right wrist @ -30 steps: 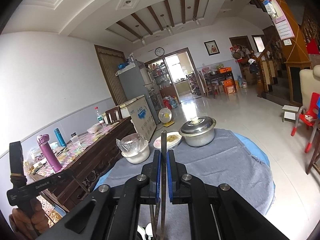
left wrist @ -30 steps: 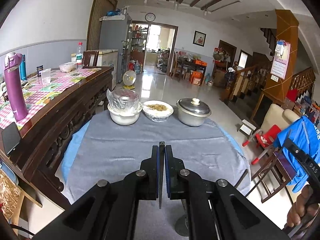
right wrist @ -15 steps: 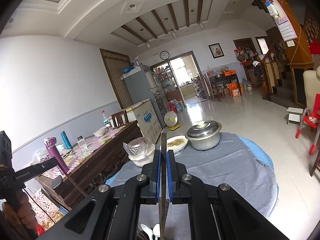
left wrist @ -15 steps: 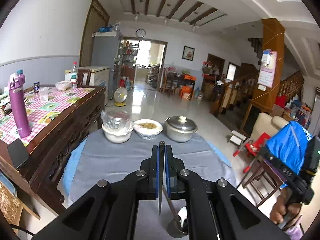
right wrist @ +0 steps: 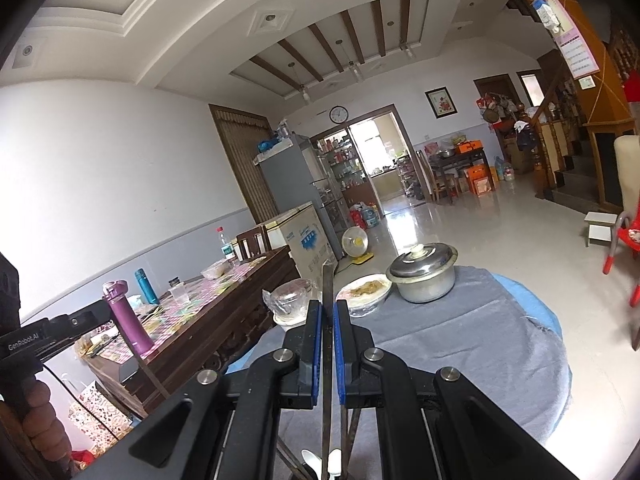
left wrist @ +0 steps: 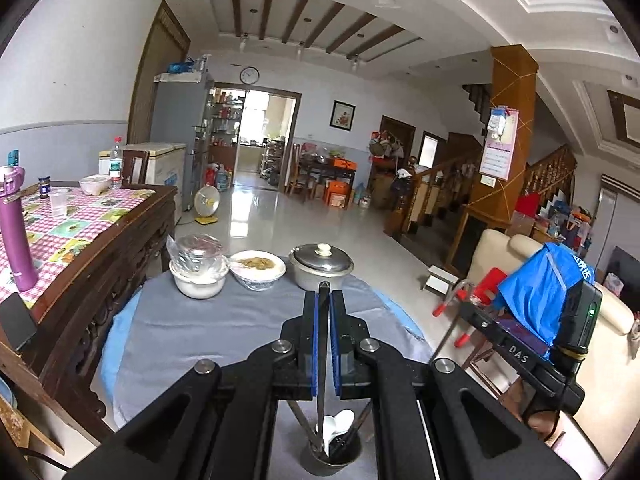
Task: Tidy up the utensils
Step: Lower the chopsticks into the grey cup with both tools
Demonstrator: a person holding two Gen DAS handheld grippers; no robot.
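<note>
My left gripper is shut on a dark chopstick that stands upright between its blue pads. The stick's lower end reaches down to a small metal cup, which holds a white spoon and other chopsticks. My right gripper is shut on a second thin chopstick, also upright, above white spoons at the bottom edge. Each view shows the other gripper at its side: the right gripper's body and the left gripper's body.
A round table with a grey cloth carries a wrapped white bowl, a bowl of food and a lidded metal pot at its far side. A wooden table with a purple bottle stands left. Chairs stand right.
My left gripper has risen and tipped up with its chopstick, so the metal cup and white spoon now show beneath it. The right gripper has hardly moved.
</note>
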